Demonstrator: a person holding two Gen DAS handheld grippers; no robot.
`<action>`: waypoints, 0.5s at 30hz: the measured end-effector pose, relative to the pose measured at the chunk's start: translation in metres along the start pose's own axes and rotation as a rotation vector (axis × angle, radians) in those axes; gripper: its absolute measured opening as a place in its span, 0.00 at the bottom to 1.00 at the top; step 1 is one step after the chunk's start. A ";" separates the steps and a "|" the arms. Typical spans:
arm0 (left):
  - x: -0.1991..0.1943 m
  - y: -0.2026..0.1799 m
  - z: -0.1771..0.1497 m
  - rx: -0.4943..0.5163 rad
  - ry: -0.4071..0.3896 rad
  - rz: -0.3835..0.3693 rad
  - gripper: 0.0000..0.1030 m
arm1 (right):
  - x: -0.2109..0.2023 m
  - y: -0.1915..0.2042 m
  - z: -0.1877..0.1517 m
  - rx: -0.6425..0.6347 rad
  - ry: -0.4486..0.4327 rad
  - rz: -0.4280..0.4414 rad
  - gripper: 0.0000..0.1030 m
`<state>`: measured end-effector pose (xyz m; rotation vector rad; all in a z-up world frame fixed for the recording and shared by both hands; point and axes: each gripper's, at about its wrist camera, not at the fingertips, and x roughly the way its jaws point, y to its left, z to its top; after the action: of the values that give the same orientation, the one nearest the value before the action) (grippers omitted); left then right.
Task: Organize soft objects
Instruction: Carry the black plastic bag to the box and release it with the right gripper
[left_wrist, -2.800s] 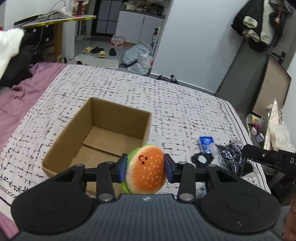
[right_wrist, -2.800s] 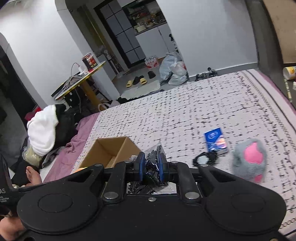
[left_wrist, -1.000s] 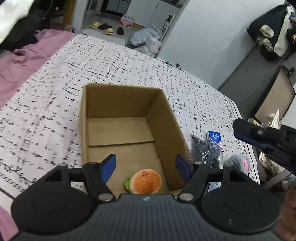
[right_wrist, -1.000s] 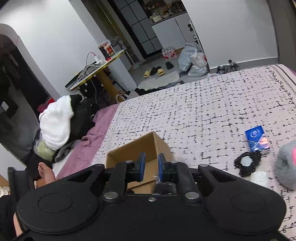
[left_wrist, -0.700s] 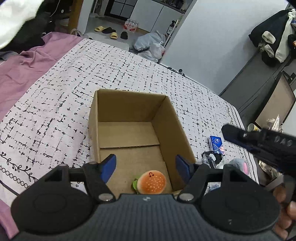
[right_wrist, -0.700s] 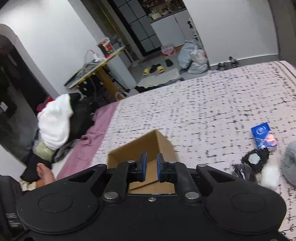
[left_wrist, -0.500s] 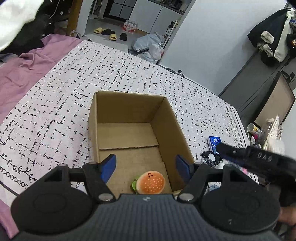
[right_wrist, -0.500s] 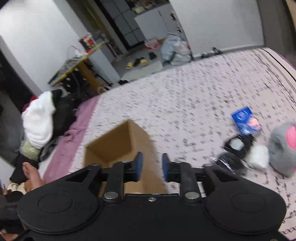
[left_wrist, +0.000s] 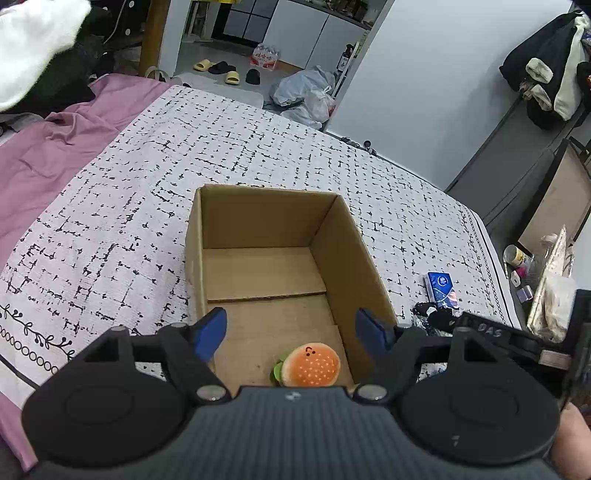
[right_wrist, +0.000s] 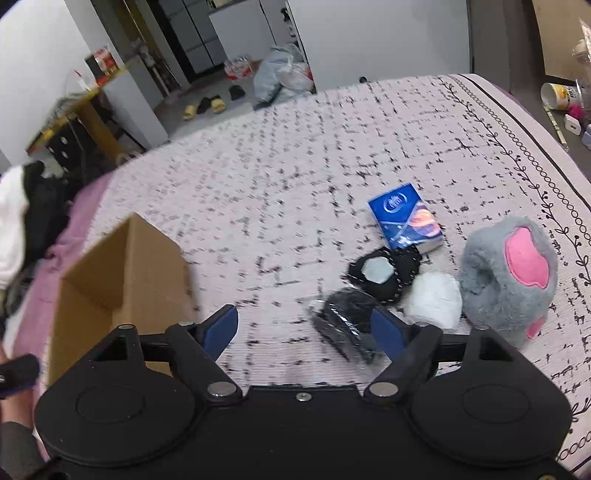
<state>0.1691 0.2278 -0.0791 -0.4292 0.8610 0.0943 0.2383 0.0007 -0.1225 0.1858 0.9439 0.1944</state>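
A burger plush lies in the near right corner of the open cardboard box on the bed. My left gripper is open and empty above the box's near end. My right gripper is open and empty, low over the bedspread right of the box. By its right finger lie a black item in clear wrap, a white soft pad, a black pouch, a grey paw plush with pink pads and a blue tissue pack.
The bed has a white, black-flecked cover and a purple sheet on its left. A side table with cups stands past the right edge. The right gripper's body shows right of the box in the left wrist view.
The burger went from my left gripper into the box. My right gripper swung right from the box, opened, and the wrapped black item now lies on the bed.
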 end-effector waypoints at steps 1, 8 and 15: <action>0.000 0.000 0.000 0.000 0.000 0.002 0.73 | 0.004 0.000 0.000 -0.009 0.008 -0.006 0.76; 0.001 0.002 0.001 -0.005 -0.001 0.007 0.74 | 0.033 -0.004 -0.004 -0.079 0.090 -0.118 0.12; -0.002 0.004 0.002 -0.016 -0.008 0.003 0.74 | 0.006 0.000 0.002 -0.084 0.043 -0.026 0.05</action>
<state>0.1682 0.2321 -0.0781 -0.4426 0.8534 0.1052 0.2432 0.0017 -0.1268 0.0924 0.9788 0.2141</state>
